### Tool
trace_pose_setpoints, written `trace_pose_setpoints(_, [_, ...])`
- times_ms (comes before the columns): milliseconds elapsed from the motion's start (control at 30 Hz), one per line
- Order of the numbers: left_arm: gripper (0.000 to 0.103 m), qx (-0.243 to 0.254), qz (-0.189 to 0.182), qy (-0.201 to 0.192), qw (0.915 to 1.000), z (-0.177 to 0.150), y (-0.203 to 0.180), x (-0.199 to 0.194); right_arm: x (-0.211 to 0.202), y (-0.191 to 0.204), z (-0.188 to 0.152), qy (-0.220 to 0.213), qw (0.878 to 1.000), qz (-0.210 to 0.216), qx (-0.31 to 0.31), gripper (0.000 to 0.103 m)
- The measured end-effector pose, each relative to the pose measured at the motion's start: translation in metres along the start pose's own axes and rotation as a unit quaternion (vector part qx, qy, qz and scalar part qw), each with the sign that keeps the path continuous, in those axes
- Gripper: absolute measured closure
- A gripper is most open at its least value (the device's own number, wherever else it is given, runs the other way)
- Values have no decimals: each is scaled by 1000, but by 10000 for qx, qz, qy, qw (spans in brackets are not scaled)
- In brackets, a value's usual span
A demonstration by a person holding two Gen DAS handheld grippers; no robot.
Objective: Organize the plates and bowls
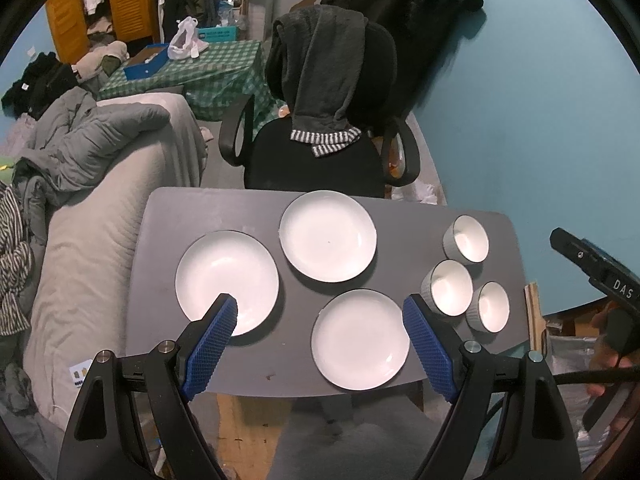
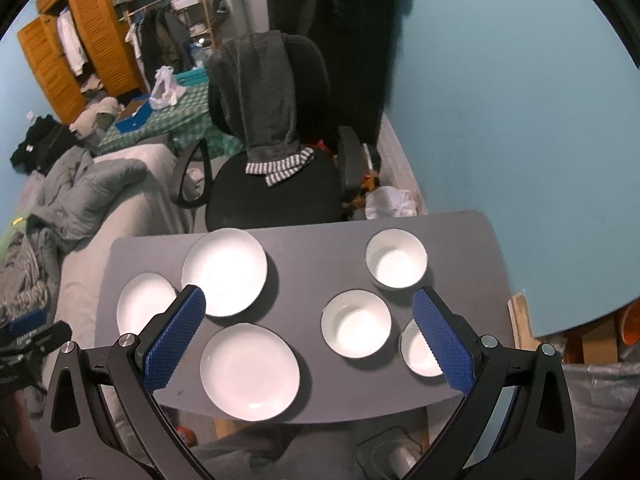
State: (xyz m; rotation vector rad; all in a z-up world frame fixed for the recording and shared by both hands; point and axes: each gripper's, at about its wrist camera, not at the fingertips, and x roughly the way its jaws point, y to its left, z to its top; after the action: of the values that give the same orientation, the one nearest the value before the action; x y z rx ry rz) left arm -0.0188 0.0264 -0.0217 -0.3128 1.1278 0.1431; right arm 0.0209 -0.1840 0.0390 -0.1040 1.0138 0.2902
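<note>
Three plates and three bowls, all laid out singly on the desk (image 1: pixel 168 216), nothing stacked, so I'd say the organizing hasn't really started and every piece is left to do.

Going left to right from the left claw (image 1: pixel 320 320), which is spread wide and holding nothing: the left plate (image 1: pixel 227 282) sits partly under its left finger, the far plate (image 1: pixel 328 235) is ahead between the fingers, and the near plate (image 1: pixel 360 338) is closest, just inside the right finger. Past that finger is the bowl cluster: middle bowl (image 1: pixel 447 287), far bowl (image 1: pixel 466 238) and near bowl (image 1: pixel 488 306), close together but whether they touch I can't tell.

The right claw (image 2: pixel 308 316) is also spread and empty. It hovers with the middle bowl right between its fingers, and its right pad covers part of the near bowl.

View differences: the left wrist view catches the other tool and a bit of a hand (image 1: pixel 612 360) at its right edge. The right wrist view looks straighter down into the bowls, which look empty, and shows a white bag on the floor behind the desk.
</note>
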Motion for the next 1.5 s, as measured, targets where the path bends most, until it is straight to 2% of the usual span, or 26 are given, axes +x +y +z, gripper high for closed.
trace_pose_setpoints(333, [17,200,174,161,9995,2,11,14,20,1,2,201,9980,338,-505,2])
trace_pose_setpoints(800, [17,161,119,651,9977,-13,28,51,56,17,-9,632,9907,881,-817,2])
trace_pose_setpoints(967, [17,181,150,761,9968,-17,31,63,72,24,-16,782,9886,931,-884,2])
trace_pose_setpoints(1500, [17,99,-70,1178,9930,-35,38,124,139,24,-53,1503,9797,1023,-839,2])
